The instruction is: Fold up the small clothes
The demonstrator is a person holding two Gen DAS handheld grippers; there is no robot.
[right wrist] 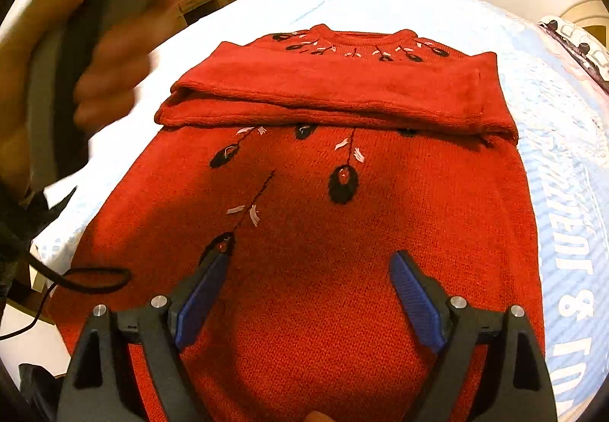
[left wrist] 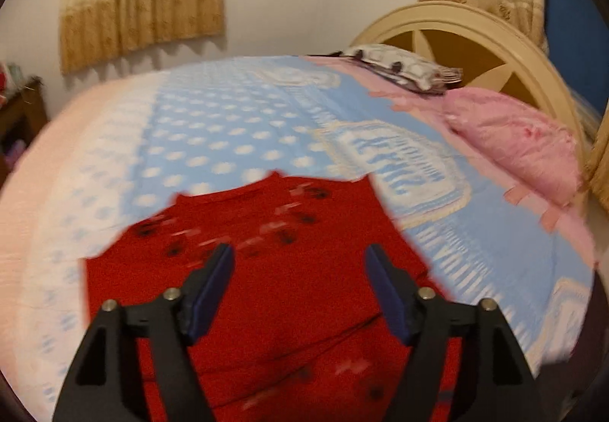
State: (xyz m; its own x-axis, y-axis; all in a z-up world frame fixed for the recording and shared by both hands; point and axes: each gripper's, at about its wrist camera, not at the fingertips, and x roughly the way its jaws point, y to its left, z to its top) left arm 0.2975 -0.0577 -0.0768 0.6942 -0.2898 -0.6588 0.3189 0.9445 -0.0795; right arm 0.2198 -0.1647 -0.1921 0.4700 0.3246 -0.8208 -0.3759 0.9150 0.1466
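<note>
While both tools are hovering over the bed, the red sweater is lying flat on the bedspread, directly under and ahead of the right hand-held gripper. That gripper's jaws are spread wide and holding nothing. The left hand-held gripper is likewise gaping, empty, with the sweater below and just ahead of it; its view is motion-blurred, so detail there is poor. The person's left hand is showing blurred at the far left of the right gripper.

Handling, as a guess: it is looking like a thick knit, so soft, floppy, light to moderate in weight, grippy rather than slippery, not fragile, though the embroidery may snag. It is likely sagging if lifted at one point only, so pinching at the hem corners nearest the grippers, one corner each, seems best.

Orientation: the long axis is running straight away from the right gripper, collar at the far end, hem nearest and partly out of frame. The sleeves are lying folded crosswise over the chest, ahead of the right gripper, between it and the collar. The bottom-to-top fold is looking not yet done.
</note>
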